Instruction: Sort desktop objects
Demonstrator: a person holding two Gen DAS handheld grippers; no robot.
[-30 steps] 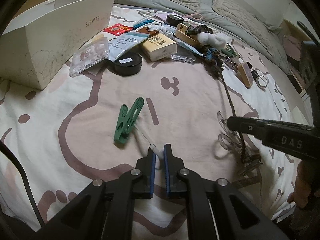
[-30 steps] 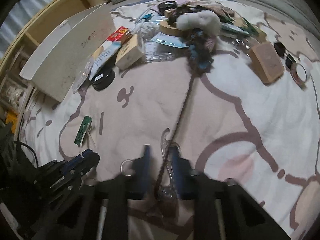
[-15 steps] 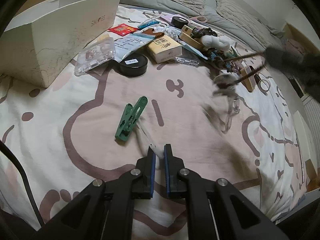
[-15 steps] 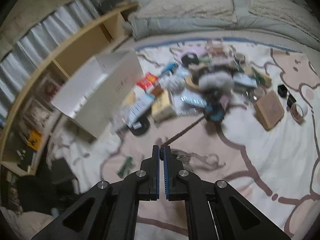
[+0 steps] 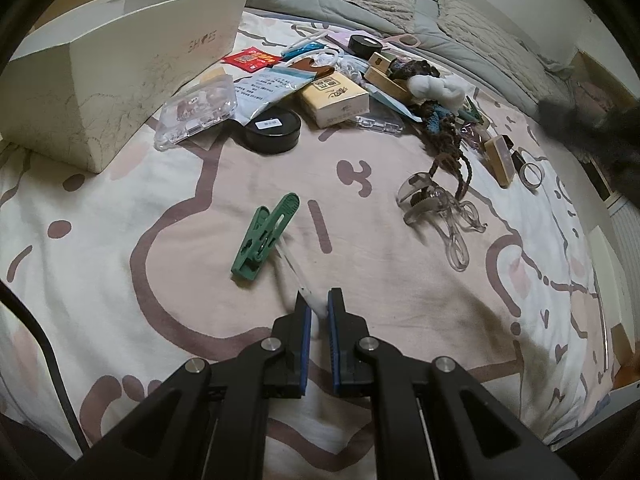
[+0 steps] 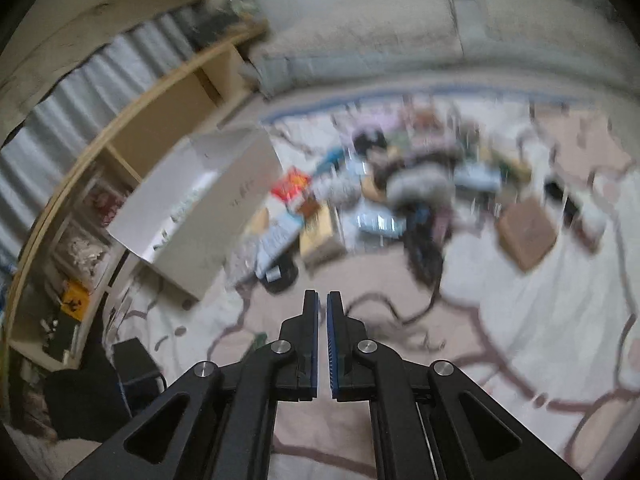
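My left claw [image 5: 319,307] sits low over the bed [image 5: 400,288], its jaws pinched narrow on a thin white plastic stick [image 5: 298,276] that runs forward to just beside the green clothespin [image 5: 266,237] near the bed's middle. Right of that lies a clear plastic clip [image 5: 438,210], touching the end of a brown braided cord [image 5: 452,160]. Toward the bed's far edge the clutter is piled: a black round tin [image 5: 272,131], a yellow carton [image 5: 333,98], and a white shoe box [image 5: 120,76] at the far left corner. My right claw [image 6: 323,312] hangs high above the bed, jaws nearly together with nothing between them; its view is blurred
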